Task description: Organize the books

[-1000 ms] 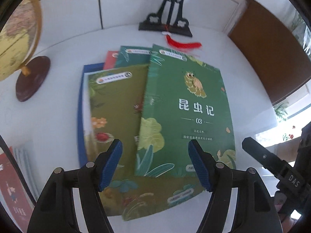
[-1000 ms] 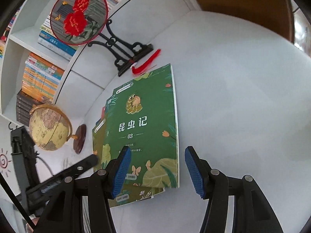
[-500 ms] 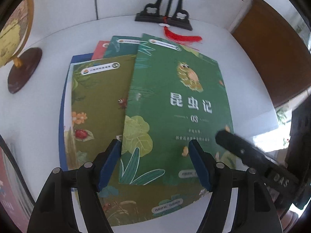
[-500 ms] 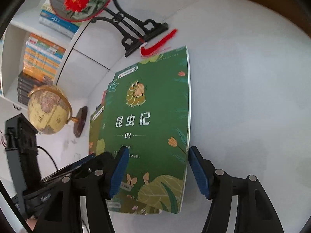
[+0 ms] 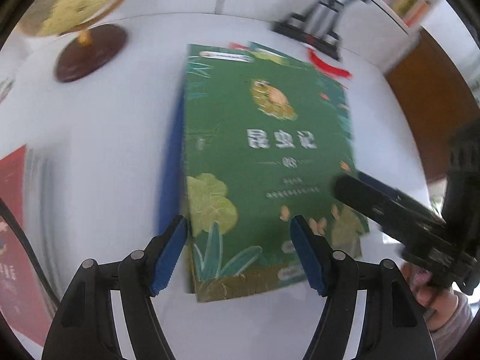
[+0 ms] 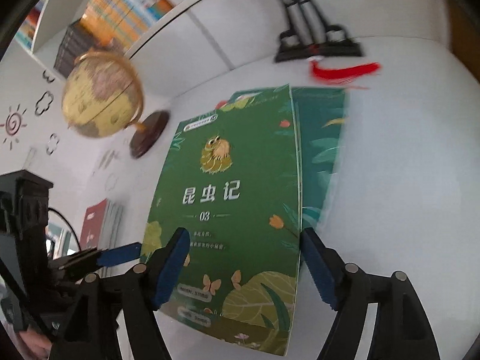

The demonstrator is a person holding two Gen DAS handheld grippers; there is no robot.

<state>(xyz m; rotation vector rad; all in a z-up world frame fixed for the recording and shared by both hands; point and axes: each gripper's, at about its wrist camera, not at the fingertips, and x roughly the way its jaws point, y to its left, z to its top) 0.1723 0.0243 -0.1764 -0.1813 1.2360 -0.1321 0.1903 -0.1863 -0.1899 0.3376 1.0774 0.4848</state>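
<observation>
My left camera looks steeply down along my left gripper, close over the green book on the white table, its near edge between my blue fingertips. My right camera sits lower and flatter behind my right gripper, close to the same book's near corner, facing the back wall and shelf books. Both views share the green book, the globe, the black stand and the red tassel. Each camera catches the other gripper at its edge.
</observation>
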